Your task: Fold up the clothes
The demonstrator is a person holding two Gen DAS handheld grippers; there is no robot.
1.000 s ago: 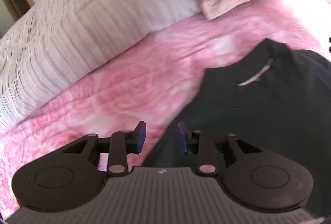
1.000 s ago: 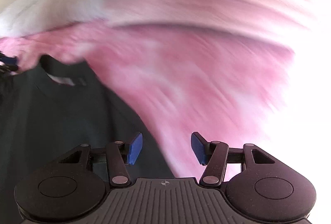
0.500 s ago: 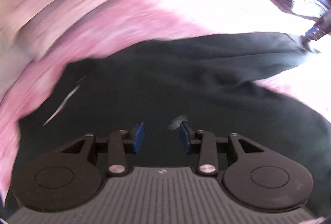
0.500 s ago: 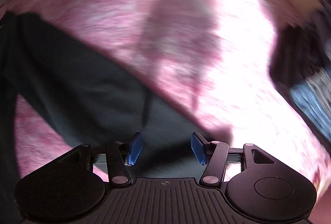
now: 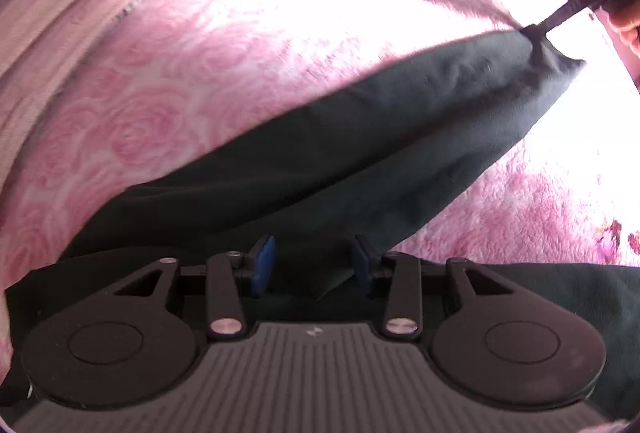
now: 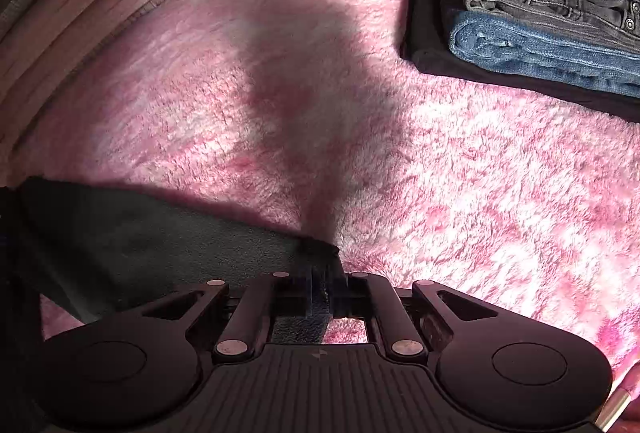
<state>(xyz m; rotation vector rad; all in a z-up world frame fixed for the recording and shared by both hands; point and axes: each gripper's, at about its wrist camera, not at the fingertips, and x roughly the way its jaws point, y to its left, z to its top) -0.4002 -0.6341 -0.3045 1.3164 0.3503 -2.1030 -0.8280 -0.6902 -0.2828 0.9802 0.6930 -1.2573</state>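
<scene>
One sleeve [image 6: 168,241] pinched in right gripper [image 6: 320,297], left gripper [image 5: 312,269] spread above it

Your black garment [image 5: 360,153] lies spread on the pink blanket [image 5: 160,93], 1 sleeve stretched far right, its tip [image 6: 316,253] lifted taut.

No readable text, gripper body [image 5: 316,331] mark perhaps a logo
</scene>
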